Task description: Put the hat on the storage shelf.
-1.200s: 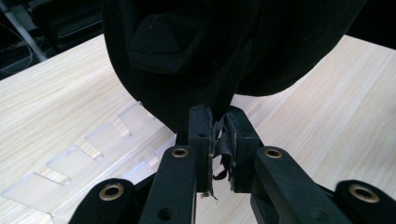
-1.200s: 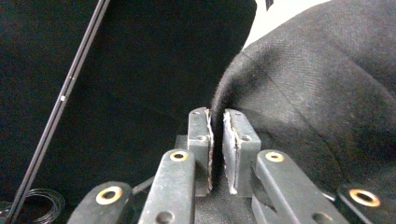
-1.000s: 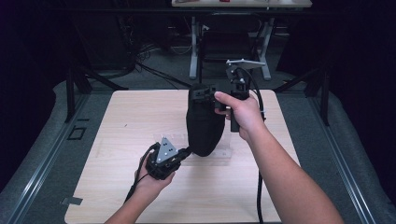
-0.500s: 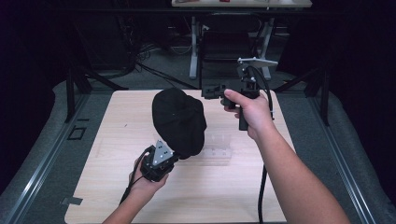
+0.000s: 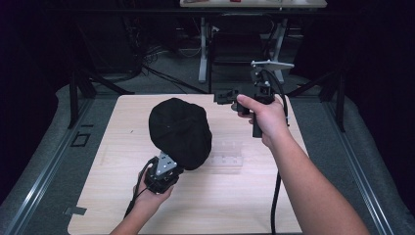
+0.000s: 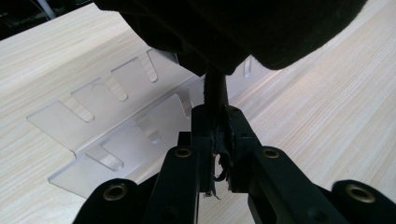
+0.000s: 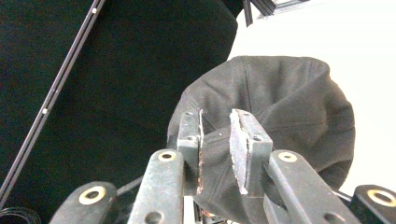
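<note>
Your left gripper [image 5: 169, 169] is clamped on the edge of the black cap [image 5: 180, 131] and is holding it up off the wooden table [image 5: 117, 127], while your right gripper [image 5: 222, 96] sits free, its jaws parted with nothing between them. From the high view, the cap hangs in the air just above the clear acrylic stand [image 5: 226, 155], which lies flat on the table right beside and partly under the cap; your right gripper is up past the far side of the cap, apart from it, and your left hand [image 5: 151, 193] is on the near side of it. In the left gripper view, your left gripper [image 6: 216, 140] has both jaws pressed together on a thin fold of the cap [image 6: 233, 32], which bulges out above, and the acrylic stand [image 6: 121, 116] with its slotted ribs is lying just behind and below the cap. In the right gripper view, your right gripper [image 7: 216, 135] has a clear gap between the pads, and the cap [image 7: 289, 107] is right behind them, crown facing you, not touched as far as I can tell. So I'd say you're mid-way through getting the cap onto the stand, at the carry-and-position part. The next move probably wants your right gripper to come in and grab the opposite side of the cap so you can spread it and lower it onto the stand without the thing flopping over.
</note>
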Tool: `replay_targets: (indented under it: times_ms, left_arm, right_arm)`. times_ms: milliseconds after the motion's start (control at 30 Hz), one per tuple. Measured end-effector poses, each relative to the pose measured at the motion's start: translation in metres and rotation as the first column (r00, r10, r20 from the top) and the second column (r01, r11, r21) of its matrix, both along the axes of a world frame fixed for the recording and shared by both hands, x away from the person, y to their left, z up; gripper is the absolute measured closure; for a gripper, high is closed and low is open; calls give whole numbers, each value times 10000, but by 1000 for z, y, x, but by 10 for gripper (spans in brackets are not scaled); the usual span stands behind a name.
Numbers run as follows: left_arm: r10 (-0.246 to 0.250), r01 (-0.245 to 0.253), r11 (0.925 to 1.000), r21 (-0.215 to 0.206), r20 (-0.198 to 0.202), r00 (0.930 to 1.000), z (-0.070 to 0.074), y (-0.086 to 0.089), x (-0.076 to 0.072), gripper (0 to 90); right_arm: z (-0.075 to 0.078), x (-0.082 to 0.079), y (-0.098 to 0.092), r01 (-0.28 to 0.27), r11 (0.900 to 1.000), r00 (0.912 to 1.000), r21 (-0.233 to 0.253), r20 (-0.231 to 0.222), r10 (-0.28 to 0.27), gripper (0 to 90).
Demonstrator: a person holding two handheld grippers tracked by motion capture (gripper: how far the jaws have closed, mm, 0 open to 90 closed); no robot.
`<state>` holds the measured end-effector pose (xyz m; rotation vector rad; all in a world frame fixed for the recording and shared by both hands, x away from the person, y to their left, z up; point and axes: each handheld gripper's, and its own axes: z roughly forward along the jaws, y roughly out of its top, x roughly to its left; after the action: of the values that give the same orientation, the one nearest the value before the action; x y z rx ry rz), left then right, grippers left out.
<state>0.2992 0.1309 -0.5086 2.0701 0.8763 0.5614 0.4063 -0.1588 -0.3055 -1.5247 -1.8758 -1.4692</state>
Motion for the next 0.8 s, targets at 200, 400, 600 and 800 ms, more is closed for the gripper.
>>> replay_targets:
  times_ms: [200, 400, 600, 800]
  left_arm:
    - [150, -157, 9992, -357, -199, 9997, -2, 2, 0, 843]
    - [189, -206, 9987, -461, -384, 9991, -2, 4, 0, 840]
    - [361, -370, 9960, -815, -129, 9993, 4, 15, -7, 765]
    - [572, -570, 9920, -1123, -16, 9984, 12, 30, -11, 611]
  right_arm:
    - [2, -4, -1, 66, 9999, 9999, -119, 115, -64, 737]
    - [3, -6, -4, 100, 9997, 9998, -230, 165, -97, 737]
    - [7, -12, -5, 283, 9971, 9988, -708, 430, -253, 734]
    - [11, -16, -10, 427, 9931, 9973, -1094, 646, -357, 730]
